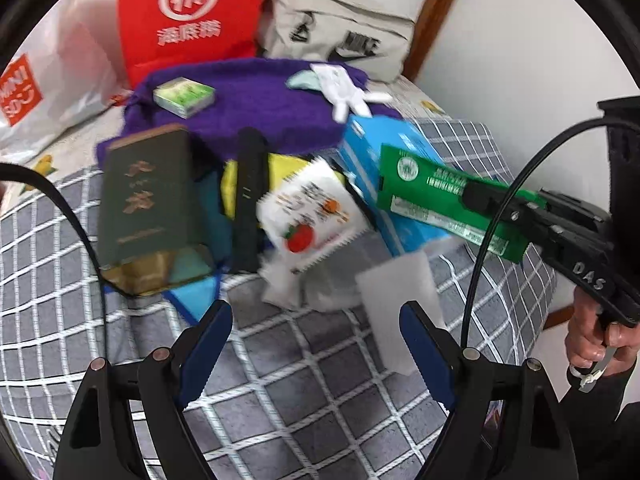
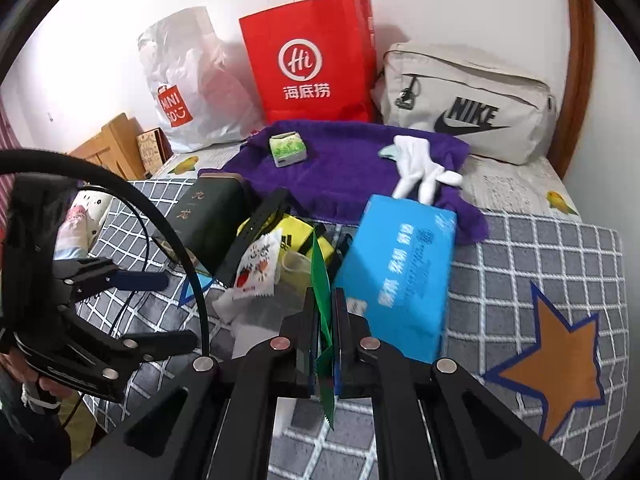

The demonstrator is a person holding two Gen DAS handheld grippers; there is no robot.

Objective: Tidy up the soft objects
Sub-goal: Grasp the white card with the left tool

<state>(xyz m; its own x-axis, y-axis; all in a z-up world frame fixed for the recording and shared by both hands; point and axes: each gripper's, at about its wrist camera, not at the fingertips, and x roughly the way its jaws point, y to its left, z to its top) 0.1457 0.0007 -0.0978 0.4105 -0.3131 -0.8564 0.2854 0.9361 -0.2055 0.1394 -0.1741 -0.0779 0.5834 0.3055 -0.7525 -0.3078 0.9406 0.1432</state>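
Observation:
My right gripper [image 2: 325, 300] is shut on a flat green packet [image 2: 323, 280], held edge-on above the bed; the left wrist view shows the packet [image 1: 432, 196] lifted beside the blue tissue pack [image 1: 384, 184]. My left gripper [image 1: 316, 344] is open and empty, low over the checked bedspread [image 1: 304, 380], in front of a white snack sachet [image 1: 312, 216] and a white foam pad [image 1: 400, 300]. A purple towel [image 2: 344, 160] lies behind, carrying a white glove [image 2: 420, 168] and a small green tissue pack [image 2: 288, 148]. The blue tissue pack [image 2: 400, 276] lies just right of my right gripper.
A dark green box [image 1: 148, 200], a black strap [image 1: 248, 196] and a yellow item [image 2: 296, 236] sit in the pile. A red paper bag [image 2: 312, 60], a white plastic bag [image 2: 188, 80] and a beige Nike bag [image 2: 468, 100] stand along the wall. A wooden stand [image 2: 112, 148] is at far left.

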